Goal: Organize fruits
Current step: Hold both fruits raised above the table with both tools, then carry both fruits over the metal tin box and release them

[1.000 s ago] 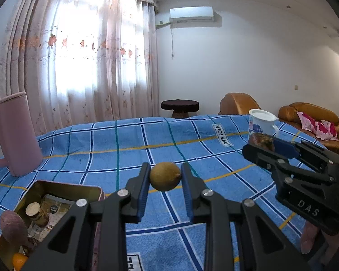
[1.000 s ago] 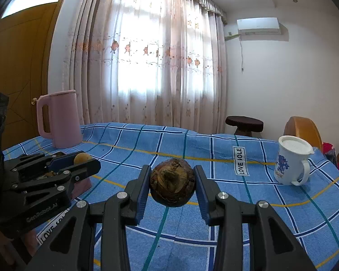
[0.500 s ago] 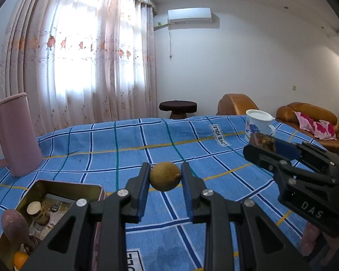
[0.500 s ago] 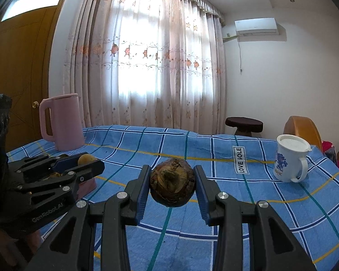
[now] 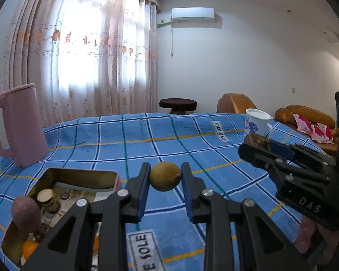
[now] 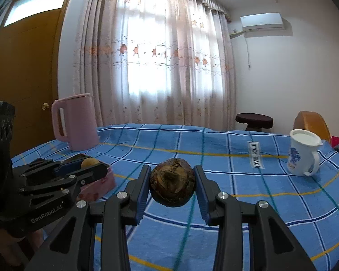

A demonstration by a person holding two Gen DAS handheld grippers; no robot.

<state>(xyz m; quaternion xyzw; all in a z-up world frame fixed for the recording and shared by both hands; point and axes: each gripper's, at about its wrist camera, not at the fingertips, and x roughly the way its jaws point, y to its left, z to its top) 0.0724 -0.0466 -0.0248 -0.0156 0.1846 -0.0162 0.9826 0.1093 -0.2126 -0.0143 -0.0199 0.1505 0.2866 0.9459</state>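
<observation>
- Against the earlier frames, both views had slid a little sideways: the pink tin (image 5: 56, 194) sat further into the left wrist view, the pink kettle (image 6: 75, 122) stood further right in the right wrist view, and the mug (image 6: 304, 155) had drifted right as well. Both grips looked unchanged.
- The left gripper (image 5: 165, 180) was clamped on a small yellow-brown fruit (image 5: 165, 179), held between its blue pads above the blue checked cloth (image 5: 147, 140), with the tin below and to its left.
- That fruit was oval; its long axis ran across the jaws, pad to pad, and a small nipple tip pointed toward the right pad.
- Its skin was matte, dull yellow, lightly speckled.
- The right gripper (image 6: 173, 180) was closed on a dark brown fruit (image 6: 173, 181), pinched between both pads ahead of the camera.
- It was nearly round, slightly wider than tall, so no clear pointing direction could be told.
- Its surface was rough, mottled brown and flaky, with a dark hollow facing the camera.
</observation>
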